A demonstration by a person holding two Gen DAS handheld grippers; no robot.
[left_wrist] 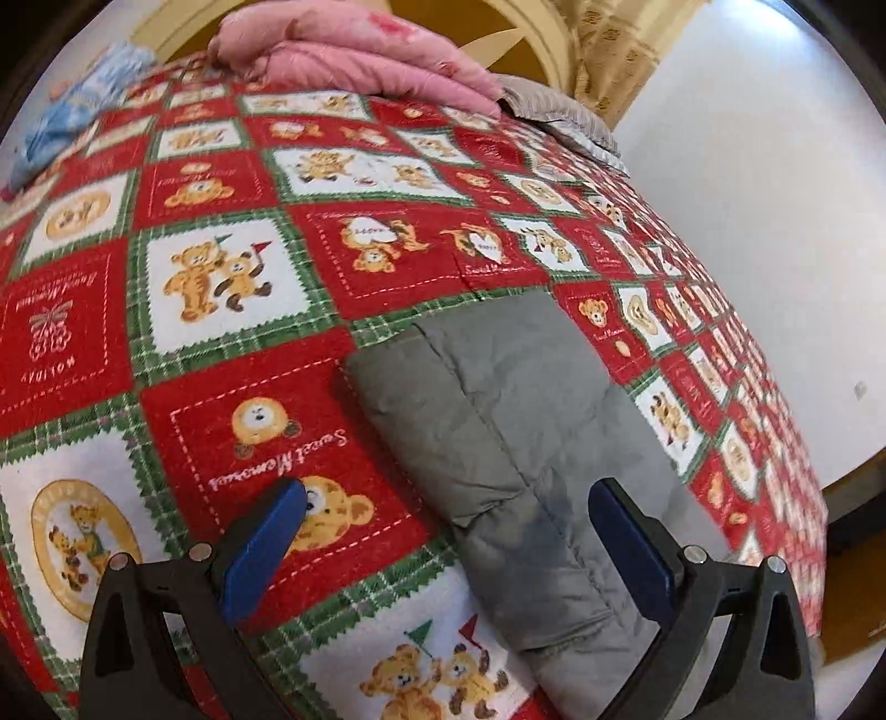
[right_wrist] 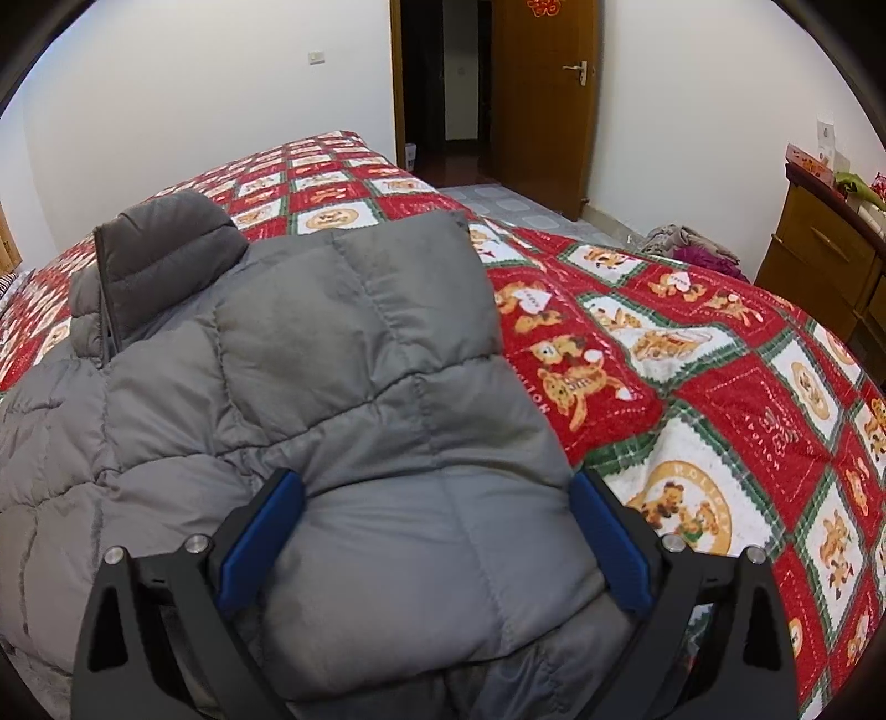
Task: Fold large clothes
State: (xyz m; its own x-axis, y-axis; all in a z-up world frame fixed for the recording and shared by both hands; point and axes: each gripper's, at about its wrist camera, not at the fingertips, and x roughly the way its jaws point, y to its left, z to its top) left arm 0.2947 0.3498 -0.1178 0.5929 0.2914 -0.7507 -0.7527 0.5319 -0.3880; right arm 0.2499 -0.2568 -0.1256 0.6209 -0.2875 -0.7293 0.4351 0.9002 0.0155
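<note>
A grey quilted puffer jacket [right_wrist: 332, 343] lies on a bed with a red, green and white teddy-bear cover [right_wrist: 720, 387]. Its dark collar [right_wrist: 160, 238] stands up at the far left. One sleeve is folded across the jacket's body, and my right gripper [right_wrist: 436, 483] hangs open just above that puffy fold, its blue pads on either side of it. In the left wrist view a grey sleeve [left_wrist: 498, 399] stretches out flat over the bed cover [left_wrist: 221, 266]. My left gripper [left_wrist: 447, 493] is open over the sleeve; one finger is above the cover, the other near the sleeve's far edge.
A pink quilt [left_wrist: 360, 50], a blue cloth [left_wrist: 77, 99] and a grey-beige cushion [left_wrist: 559, 111] lie at the bed's far end. Beyond the bed are a wooden door [right_wrist: 542, 99], a wooden dresser [right_wrist: 819, 266] and a heap of clothes [right_wrist: 692, 243] on the floor.
</note>
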